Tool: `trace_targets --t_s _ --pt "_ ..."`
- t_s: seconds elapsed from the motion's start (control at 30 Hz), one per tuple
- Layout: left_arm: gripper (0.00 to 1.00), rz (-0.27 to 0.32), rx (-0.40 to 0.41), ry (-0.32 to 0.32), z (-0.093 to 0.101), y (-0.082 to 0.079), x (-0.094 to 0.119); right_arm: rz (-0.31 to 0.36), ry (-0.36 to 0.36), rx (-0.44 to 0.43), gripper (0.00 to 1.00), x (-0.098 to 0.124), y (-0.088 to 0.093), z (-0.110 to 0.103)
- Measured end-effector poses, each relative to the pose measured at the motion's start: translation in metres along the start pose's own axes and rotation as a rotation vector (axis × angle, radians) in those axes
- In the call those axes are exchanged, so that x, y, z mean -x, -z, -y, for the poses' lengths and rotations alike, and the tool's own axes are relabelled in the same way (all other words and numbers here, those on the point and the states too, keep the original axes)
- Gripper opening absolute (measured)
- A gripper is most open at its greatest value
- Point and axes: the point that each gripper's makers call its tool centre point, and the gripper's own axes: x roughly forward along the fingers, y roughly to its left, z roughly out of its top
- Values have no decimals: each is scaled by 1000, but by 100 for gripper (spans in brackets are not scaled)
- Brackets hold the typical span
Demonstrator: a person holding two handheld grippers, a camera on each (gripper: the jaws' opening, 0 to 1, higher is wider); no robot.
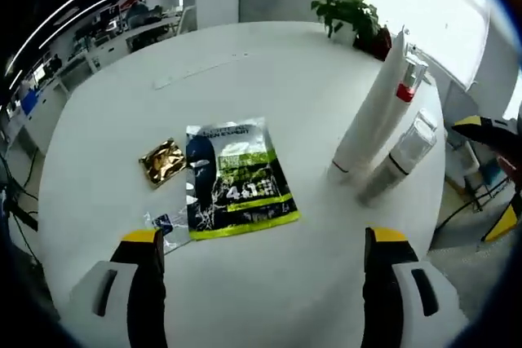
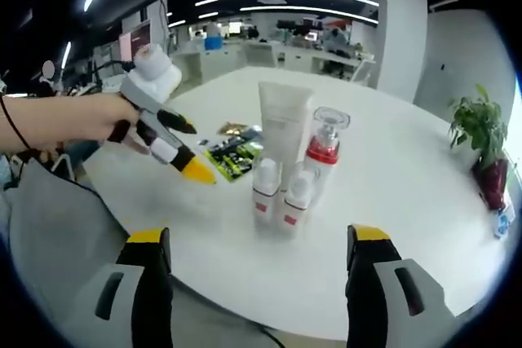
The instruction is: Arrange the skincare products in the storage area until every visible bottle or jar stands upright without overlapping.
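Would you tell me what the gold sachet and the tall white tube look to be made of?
Gold sachet: probably metallised foil; it is shiny and crinkled, with bright glints. Tall white tube: likely matte plastic; its surface is smooth and opaque with an even, dull sheen.

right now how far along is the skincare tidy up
Mostly done: the white tube, red-collared pump bottle and two small white bottles stand upright in a cluster. Both grippers, left gripper and right gripper, are open and empty. Left: sachets lying flat.
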Motion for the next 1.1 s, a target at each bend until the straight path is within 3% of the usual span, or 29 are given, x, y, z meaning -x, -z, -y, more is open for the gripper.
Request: trace_targets --t_s 0.23,0.3,0.63,0.9,1.1 --pt "94 -36 14 -55 -18 -5 -28 -11 -1 -8 88 -1 2 0" --pt "93 -43 6 -54 -19 -12 -29 -13 0 -13 88 -1 3 1" --pt "92 -76 -40 -57 -27 -17 -58 -20 3 -44 88 -4 7 4" --pt "89 -115 -46 -43 -27 -9 -63 -23 3 -55 88 -3 7 5" --pt "92 -101 -72 -42 -31 -14 -67 -26 3 -60 88 -3 7 5"
